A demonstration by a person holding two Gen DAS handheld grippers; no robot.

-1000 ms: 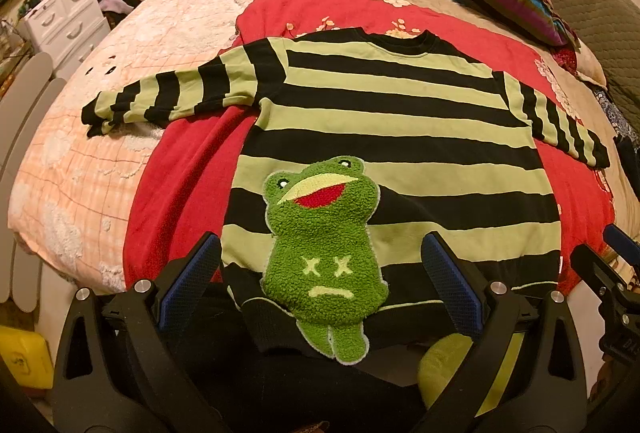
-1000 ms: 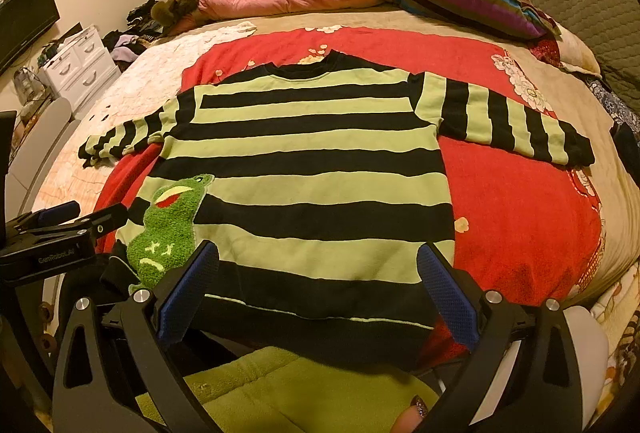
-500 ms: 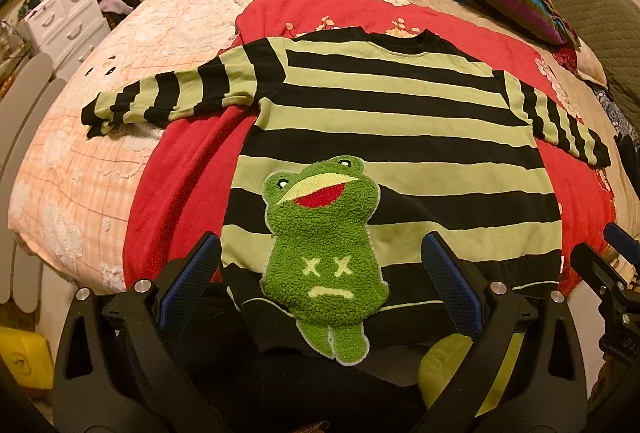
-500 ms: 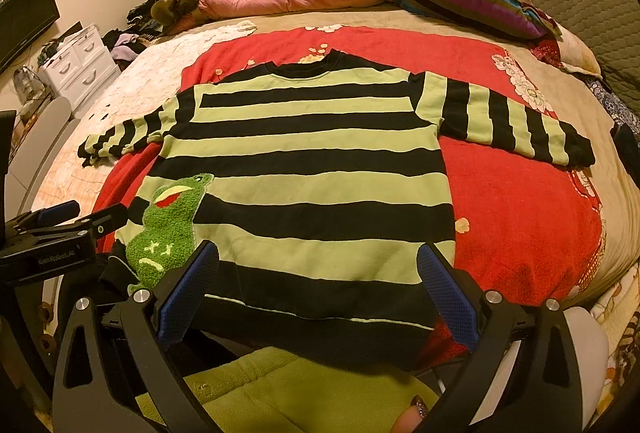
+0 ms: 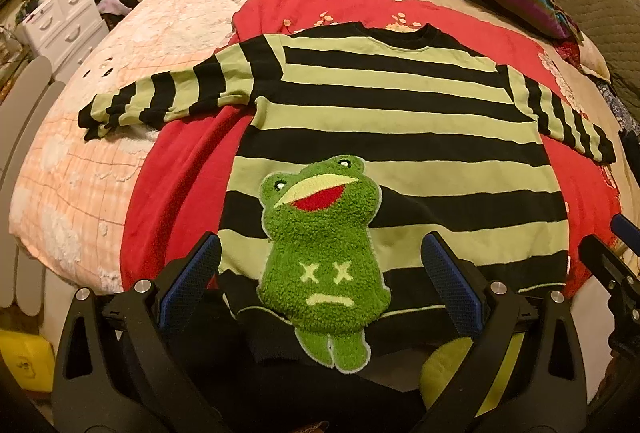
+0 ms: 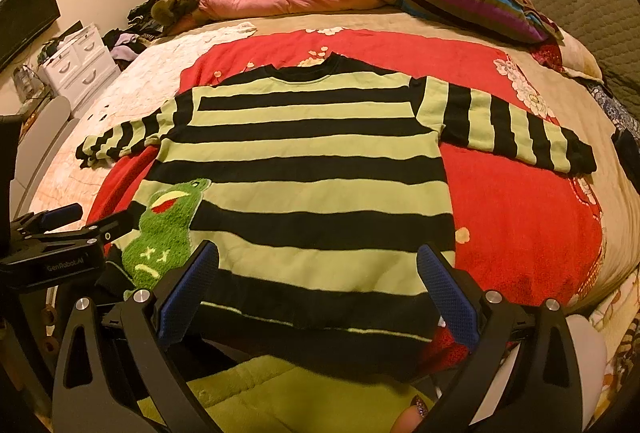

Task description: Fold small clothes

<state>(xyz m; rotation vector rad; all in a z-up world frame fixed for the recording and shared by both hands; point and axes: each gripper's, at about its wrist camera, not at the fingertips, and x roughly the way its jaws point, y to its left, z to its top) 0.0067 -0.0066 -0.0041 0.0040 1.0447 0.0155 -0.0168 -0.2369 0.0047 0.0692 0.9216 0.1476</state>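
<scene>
Bed (image 5: 80, 169), striped sweater (image 5: 392, 121) flat, hem overhanging edge, 2 grippers spread.

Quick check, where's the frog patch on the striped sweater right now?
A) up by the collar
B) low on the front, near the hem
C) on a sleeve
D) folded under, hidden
B: the frog patch sits low on the front of the sweater, its feet reaching past the hem, with both sleeves spread out flat.

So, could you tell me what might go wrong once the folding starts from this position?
The sweater's hem hangs over the bed edge, so a loose pinch by the open left gripper or right gripper could let it slide off. The thick frog patch may bunch a fold. The red blanket underneath could get pinched along with it.
</scene>
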